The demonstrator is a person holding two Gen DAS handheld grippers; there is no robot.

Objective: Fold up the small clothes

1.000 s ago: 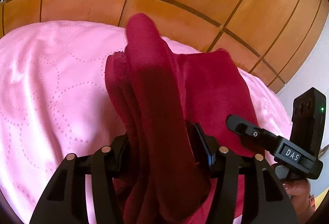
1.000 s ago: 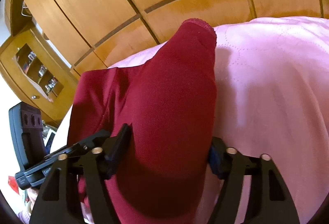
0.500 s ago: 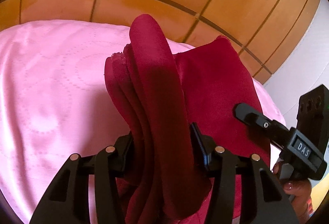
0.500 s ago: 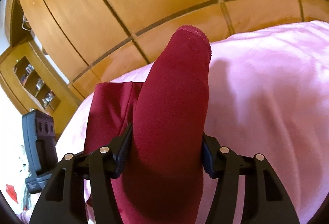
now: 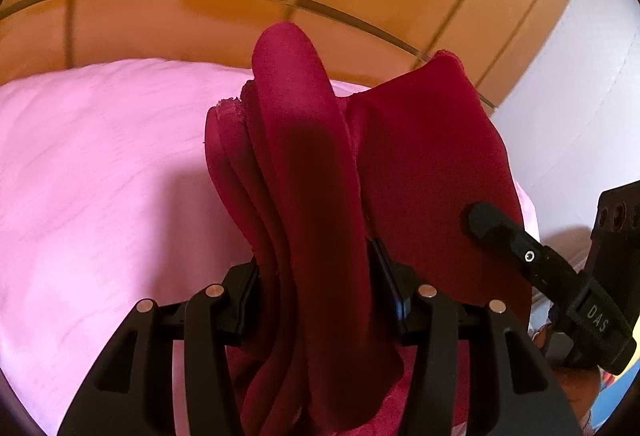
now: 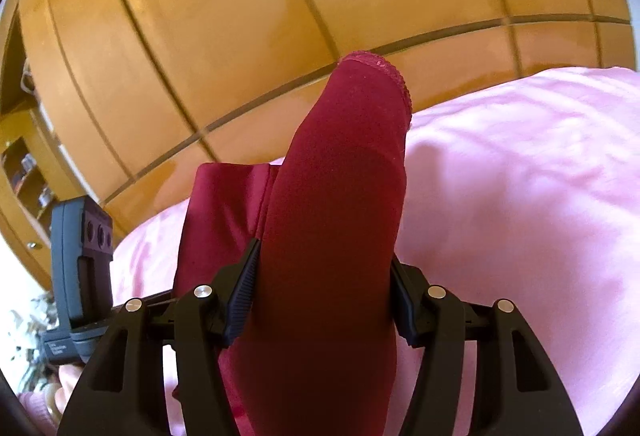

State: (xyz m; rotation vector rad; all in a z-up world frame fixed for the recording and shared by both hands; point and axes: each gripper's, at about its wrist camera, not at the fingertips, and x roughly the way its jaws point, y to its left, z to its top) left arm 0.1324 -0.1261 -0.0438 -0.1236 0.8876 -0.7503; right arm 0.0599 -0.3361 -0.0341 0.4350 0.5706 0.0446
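Deep crimson garment [image 5: 304, 172], soft and matte, bunched in thick folds, lace-like trim along one edge, held up above pink bedspread [image 5: 100, 176]. Left gripper [image 5: 316, 288] clamped on one gathered end; right gripper [image 6: 320, 296] clamped on the other. Cloth spanning between both, wooden wardrobe [image 6: 280, 16] behind.

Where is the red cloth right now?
The red cloth is clamped in the left gripper and the right gripper, lifted above the pink bedspread.
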